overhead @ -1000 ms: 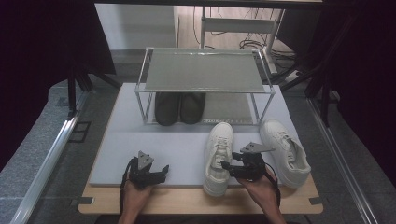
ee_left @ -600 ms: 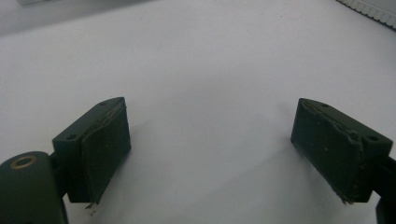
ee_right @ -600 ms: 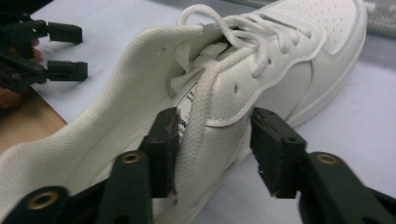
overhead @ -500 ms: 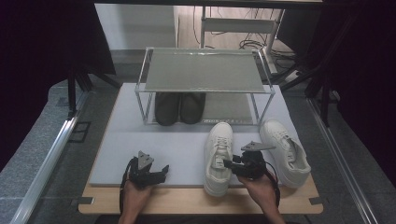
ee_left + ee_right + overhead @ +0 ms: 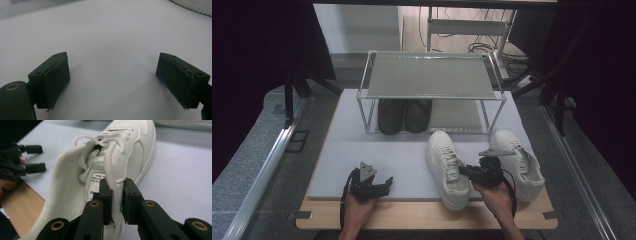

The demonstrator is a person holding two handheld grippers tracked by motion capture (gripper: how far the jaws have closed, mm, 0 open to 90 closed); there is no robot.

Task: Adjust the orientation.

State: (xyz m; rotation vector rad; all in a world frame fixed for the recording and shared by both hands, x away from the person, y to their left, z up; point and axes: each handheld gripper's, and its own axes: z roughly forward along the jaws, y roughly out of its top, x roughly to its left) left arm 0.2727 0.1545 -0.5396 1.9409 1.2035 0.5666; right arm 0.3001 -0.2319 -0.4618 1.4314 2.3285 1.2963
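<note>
Two white sneakers lie on the pale mat (image 5: 362, 150): one (image 5: 443, 157) near the middle, the other (image 5: 518, 152) to its right. My right gripper (image 5: 462, 173) reaches from the right onto the middle sneaker's opening. In the right gripper view its jaws (image 5: 117, 187) have just been closing and now pinch the padded collar of that sneaker (image 5: 130, 150), shut on it. My left gripper (image 5: 384, 184) rests low at the mat's front left. In the left gripper view it stands open (image 5: 113, 72) over bare mat (image 5: 110, 32), nothing between the pads.
A metal wire rack (image 5: 432, 75) stands at the back of the mat, with a pair of dark shoes (image 5: 404, 115) on the mat beneath it. A strip of wooden table (image 5: 412, 217) runs along the front. Dark curtains flank both sides.
The right gripper's jaws have closed onto the middle sneaker's collar. The left hand and both sneakers have stayed where they were.
</note>
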